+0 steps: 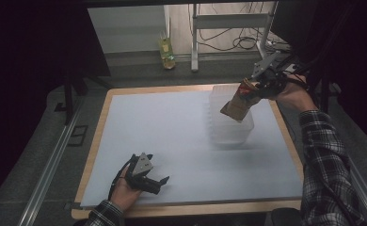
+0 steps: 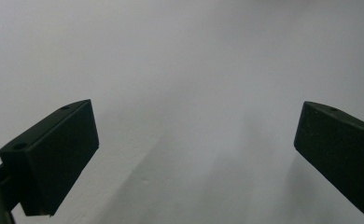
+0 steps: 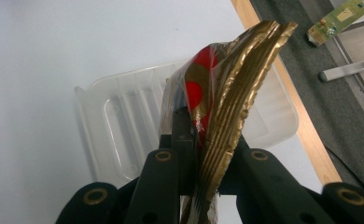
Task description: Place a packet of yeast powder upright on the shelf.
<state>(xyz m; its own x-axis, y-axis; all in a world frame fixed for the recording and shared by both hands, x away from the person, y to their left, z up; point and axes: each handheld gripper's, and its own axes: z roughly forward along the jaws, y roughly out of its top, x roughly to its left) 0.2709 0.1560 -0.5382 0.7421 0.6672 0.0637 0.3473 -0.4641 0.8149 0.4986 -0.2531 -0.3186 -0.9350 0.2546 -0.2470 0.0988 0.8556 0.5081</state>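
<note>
My right gripper (image 1: 252,90) is shut on the top edge of a gold and red snack bag (image 1: 238,104), which hangs tilted over a clear plastic bin (image 1: 231,132) at the back right of the white mat. In the right gripper view the bag's crimped gold seal (image 3: 231,107) is pinched between the black jaws, with the bin (image 3: 119,126) below. My left gripper (image 1: 159,182) lies low near the front left of the mat. The left gripper view shows its black fingers (image 2: 54,158) spread wide with nothing between them.
The white mat (image 1: 172,136) covers a wooden table with a bare rim (image 1: 99,132). A small yellow-green item (image 1: 166,52) and metal frame legs (image 1: 195,42) stand on the floor beyond. Dark equipment rises at the far right.
</note>
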